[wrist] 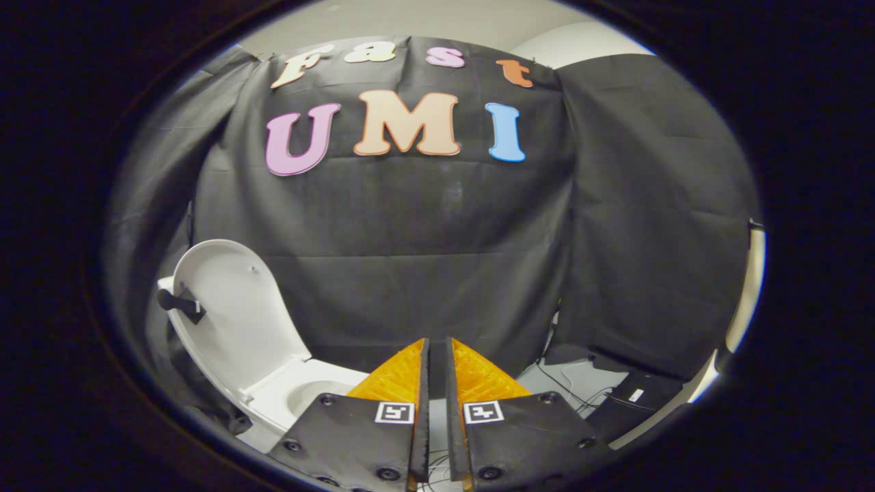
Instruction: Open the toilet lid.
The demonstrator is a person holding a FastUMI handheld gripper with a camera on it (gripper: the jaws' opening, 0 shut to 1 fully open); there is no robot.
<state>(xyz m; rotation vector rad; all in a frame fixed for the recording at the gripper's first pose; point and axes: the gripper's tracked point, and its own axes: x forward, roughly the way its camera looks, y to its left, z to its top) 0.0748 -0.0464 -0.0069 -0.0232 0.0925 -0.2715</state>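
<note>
The white toilet (301, 396) stands low to the left of my fingers. Its lid (232, 314) is raised, leaning back and away from the bowl, with its inner face towards me. A small black handle piece (181, 304) sticks out from the lid's far edge. The seat and the bowl opening (321, 393) lie uncovered just left of the fingers. My gripper (437, 345) hangs above and to the right of the bowl, well clear of the lid. Its orange fingers (400, 376) stand nearly together with a thin gap and nothing between them.
Black cloth walls close the booth behind and on both sides. On the grey floor to the right of the fingers lie loose cables (567, 383) and a black box (639, 396).
</note>
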